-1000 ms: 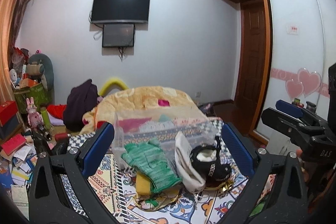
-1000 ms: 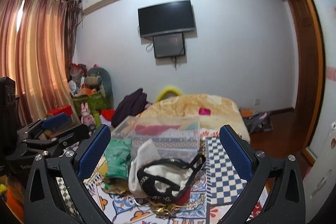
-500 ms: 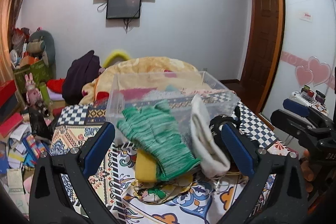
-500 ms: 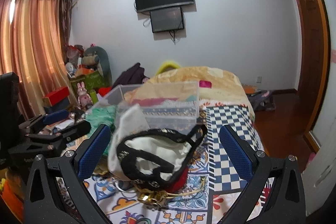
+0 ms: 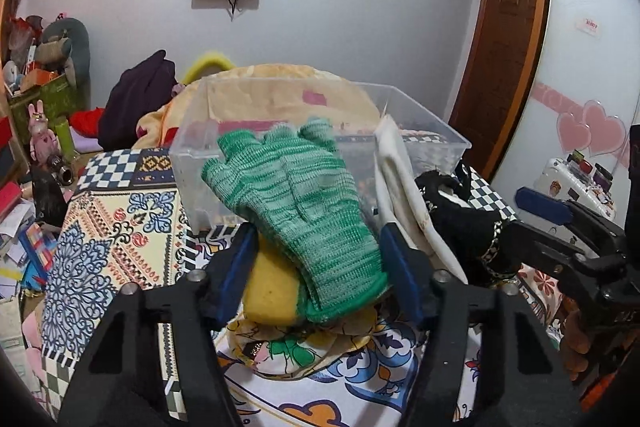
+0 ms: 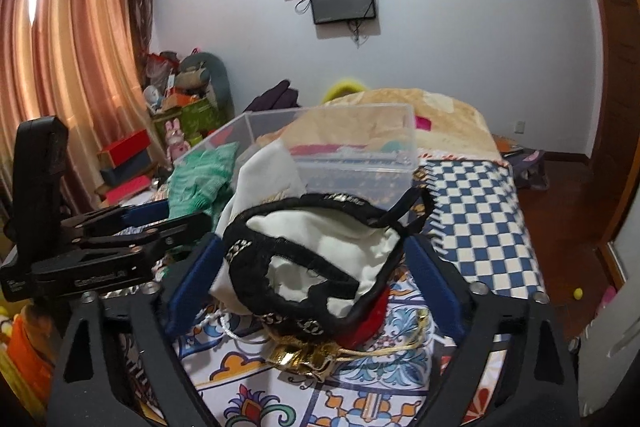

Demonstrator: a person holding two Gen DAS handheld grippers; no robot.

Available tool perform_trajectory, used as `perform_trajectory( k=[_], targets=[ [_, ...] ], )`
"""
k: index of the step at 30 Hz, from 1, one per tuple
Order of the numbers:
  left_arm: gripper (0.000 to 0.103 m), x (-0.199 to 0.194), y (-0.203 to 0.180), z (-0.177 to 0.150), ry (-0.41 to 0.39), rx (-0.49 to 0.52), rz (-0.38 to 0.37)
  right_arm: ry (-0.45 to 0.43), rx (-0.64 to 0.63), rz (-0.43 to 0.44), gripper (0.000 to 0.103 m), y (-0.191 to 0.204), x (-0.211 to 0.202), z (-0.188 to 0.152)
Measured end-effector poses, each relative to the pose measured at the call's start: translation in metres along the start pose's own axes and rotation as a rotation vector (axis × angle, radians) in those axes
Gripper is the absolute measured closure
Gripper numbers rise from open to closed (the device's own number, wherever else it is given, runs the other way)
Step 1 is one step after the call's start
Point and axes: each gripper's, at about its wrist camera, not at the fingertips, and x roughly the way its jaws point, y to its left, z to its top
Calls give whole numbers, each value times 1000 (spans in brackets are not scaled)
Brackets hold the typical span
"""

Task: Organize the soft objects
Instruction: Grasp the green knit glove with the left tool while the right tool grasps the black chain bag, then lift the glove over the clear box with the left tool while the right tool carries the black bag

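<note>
A green knit glove (image 5: 296,203) lies over a yellow sponge (image 5: 270,291), leaning against a clear plastic bin (image 5: 316,115). My left gripper (image 5: 316,267) has its jaws closed in on both sides of the glove's cuff. A black-trimmed white cloth pouch (image 6: 316,259) lies in front of the bin (image 6: 352,147), with a white cloth (image 6: 268,171) behind it. My right gripper (image 6: 312,267) has its jaws closed in around the pouch. The pouch (image 5: 468,219) also shows in the left wrist view, to the right of the white cloth (image 5: 404,187).
The things lie on a patterned tablecloth (image 5: 120,227). A gold cord and ornament (image 6: 304,355) lie under the pouch. A bed with an orange blanket (image 6: 420,115) stands behind the bin. Clutter and toys (image 5: 40,147) fill the left floor. A wooden door (image 5: 504,47) is at right.
Both grippers moved forward and down to the pile. The left jaws narrowed around the green glove; the right jaws narrowed around the pouch.
</note>
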Motion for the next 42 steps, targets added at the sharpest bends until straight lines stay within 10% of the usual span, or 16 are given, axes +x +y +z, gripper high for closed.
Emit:
perform_trajectory(
  k=[11, 25, 32, 36, 42],
  targets=[
    [74, -6, 7, -2, -16, -21, -19, 81, 11, 135, 70, 5, 16, -4],
    [91, -36, -2, 7, -120, 19, -8, -23, 90, 155, 94, -5, -4, 10],
    [91, -43, 2, 12, -138, 7, -15, -18, 64, 146, 92, -2, -7, 21],
    [91, -43, 3, 10, -133, 12, -12, 41, 80, 140, 37, -4, -4, 12],
    [91, -45, 0, 4, -121, 20, -16, 58, 32, 126, 34, 2, -12, -6]
  ],
)
